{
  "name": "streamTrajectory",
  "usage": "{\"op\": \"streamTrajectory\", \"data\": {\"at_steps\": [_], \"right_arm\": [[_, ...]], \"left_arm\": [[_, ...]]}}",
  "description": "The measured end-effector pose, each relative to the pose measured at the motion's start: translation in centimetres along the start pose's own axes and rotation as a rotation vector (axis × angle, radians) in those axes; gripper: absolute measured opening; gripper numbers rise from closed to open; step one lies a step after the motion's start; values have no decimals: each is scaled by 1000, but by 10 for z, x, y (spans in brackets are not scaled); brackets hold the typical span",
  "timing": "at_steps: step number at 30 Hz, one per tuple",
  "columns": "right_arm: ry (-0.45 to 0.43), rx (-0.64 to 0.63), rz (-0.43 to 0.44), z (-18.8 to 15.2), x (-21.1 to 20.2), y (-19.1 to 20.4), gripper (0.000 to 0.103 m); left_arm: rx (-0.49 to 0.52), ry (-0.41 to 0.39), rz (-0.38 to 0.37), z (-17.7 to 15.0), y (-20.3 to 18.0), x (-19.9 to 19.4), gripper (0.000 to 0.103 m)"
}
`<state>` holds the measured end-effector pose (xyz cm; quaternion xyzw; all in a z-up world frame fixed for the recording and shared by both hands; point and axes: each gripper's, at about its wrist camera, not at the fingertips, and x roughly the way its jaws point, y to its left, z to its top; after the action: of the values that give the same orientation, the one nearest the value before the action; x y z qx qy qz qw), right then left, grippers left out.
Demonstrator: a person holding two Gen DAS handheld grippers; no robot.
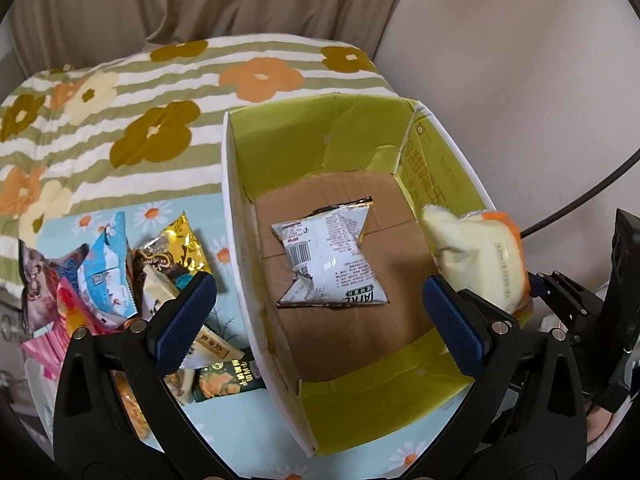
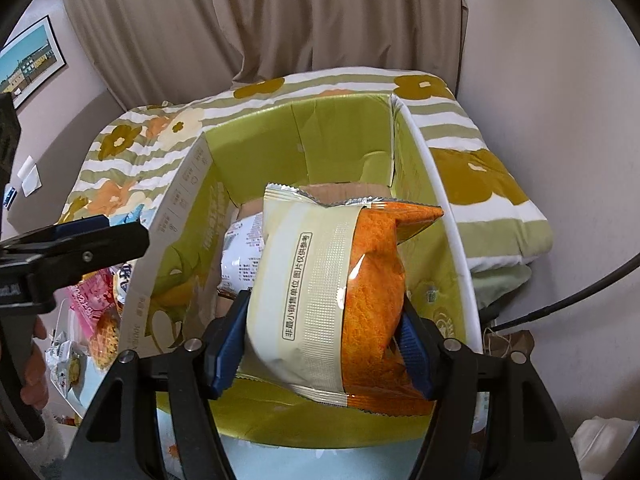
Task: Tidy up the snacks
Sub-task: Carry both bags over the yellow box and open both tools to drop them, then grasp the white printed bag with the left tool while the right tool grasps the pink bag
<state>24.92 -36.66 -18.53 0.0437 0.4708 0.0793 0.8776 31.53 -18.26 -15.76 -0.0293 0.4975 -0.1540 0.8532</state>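
The left gripper (image 1: pixel 320 312) hung with its jaws spread wide and nothing between the pads, one blue pad over the snack pile (image 1: pixel 116 276) at 9 o'clock and the other above the box (image 1: pixel 236 240) near its 3 o'clock wall. Straight ahead of those jaws, on the brown cardboard floor of the box, a silver packet (image 1: pixel 328 256) lay flat with its printed back up, clear of both pads. The pile sat outside the box, on the blue daisy cloth (image 1: pixel 240 440) covering the bed.

The right gripper (image 2: pixel 324 344) pointed down into the same green-lined box (image 2: pixel 176 208). An orange bag (image 2: pixel 340 292) (cream panel with black print facing the camera) stood between its jaws, tilted, its crimped top toward 12 o'clock. The pad at 9 o'clock lay against the cream side and the pad at 3 o'clock against the orange side; whether they were pressing or merely touching could not be told. The silver packet (image 2: pixel 244 252) showed beneath the bag at 10 o'clock. A striped, flowered quilt (image 2: pixel 472 168) lay behind the box.
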Motion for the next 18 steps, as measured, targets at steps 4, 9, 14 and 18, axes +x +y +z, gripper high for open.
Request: {"op": "streamTrajectory", "data": {"at_steps": [4, 9, 14, 18], "right_arm": [[-35, 8, 22, -2, -9, -1, 103], [-51, -5, 12, -7, -18, -4, 103], [-63, -20, 36, -8, -30, -3, 103], [-87, -48, 59, -7, -44, 1, 103]], "left_arm": [[13, -11, 16, -2, -4, -2, 102], [18, -30, 20, -6, -9, -8, 102], [27, -56, 39, -11, -18, -21, 102], [17, -86, 50, -18, -23, -39, 102]]}}
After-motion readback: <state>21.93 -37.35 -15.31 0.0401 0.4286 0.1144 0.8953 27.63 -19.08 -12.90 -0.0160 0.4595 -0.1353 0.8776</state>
